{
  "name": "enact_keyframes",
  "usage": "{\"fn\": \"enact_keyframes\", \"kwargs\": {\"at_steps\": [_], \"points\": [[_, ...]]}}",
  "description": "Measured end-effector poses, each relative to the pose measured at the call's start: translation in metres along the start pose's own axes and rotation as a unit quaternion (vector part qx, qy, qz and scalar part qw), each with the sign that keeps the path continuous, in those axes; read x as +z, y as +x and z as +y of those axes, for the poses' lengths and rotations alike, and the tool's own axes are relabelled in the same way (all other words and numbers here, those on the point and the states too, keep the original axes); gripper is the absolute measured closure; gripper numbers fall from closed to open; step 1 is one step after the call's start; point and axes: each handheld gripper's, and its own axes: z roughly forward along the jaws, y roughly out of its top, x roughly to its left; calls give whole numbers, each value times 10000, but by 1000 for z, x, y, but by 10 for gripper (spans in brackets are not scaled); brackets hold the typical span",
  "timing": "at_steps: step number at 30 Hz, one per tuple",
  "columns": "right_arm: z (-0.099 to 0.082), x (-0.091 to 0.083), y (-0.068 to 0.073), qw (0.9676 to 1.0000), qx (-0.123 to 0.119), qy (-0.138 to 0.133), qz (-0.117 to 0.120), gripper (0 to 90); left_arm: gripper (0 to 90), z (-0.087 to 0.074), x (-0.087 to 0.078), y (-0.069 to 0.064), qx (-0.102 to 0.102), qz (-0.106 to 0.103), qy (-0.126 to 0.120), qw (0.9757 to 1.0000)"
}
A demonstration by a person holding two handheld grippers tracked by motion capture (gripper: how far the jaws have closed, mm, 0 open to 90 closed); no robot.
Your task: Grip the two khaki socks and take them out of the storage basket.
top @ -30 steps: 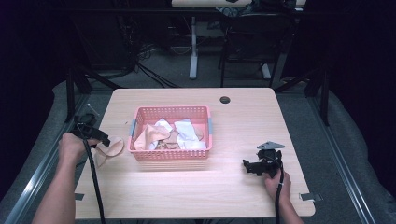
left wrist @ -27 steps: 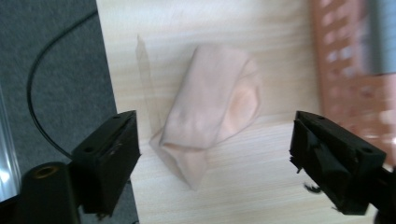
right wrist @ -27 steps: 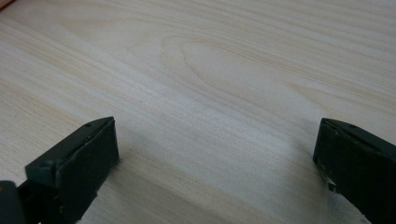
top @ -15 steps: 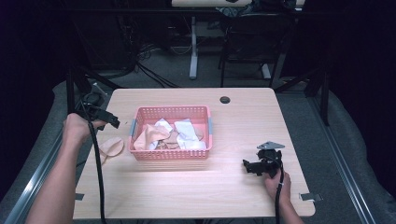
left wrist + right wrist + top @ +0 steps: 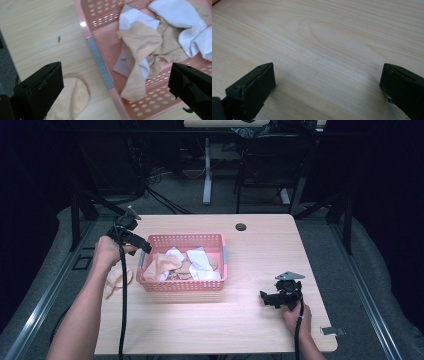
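Left gripper [image 5: 134, 238] wide open, empty — just opened. Beige sock [image 5: 140, 50] in pink basket [image 5: 100, 60] ahead, slightly right, long axis towards jaws. Right gripper [image 5: 270, 298] open, farther away.

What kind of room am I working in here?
Most likely a lab or recording workspace, not a home: a bare wooden table with a cable hole, metal rig frames, and loose cables on grey carpet.
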Motion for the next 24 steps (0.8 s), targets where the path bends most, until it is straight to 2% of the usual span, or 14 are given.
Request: {"fn": "enact_keyframes", "kwargs": {"at_steps": [8, 11, 16, 19, 21, 24], "points": [[0, 0, 0, 10000, 1, -1, 2, 0, 0, 12, 14, -20, 203, -185, 68, 9996], [0, 0, 0, 10000, 2, -3, 1, 0, 10, 16, 22, -27, 310, -260, 164, 9990], [0, 0, 0, 10000, 2, 4, 3, 0, 153, 18, 39, -34, 375, -387, 253, 9982], [0, 0, 0, 10000, 27, -26, 13, 0, 169, 19, 47, -35, 360, -356, 296, 9983], [0, 0, 0, 10000, 29, -27, 14, 0, 229, 18, 51, -35, 309, -357, 293, 9985], [0, 0, 0, 10000, 29, -31, 14, 0, 259, 17, 56, -35, 294, -319, 325, 9985]]}}
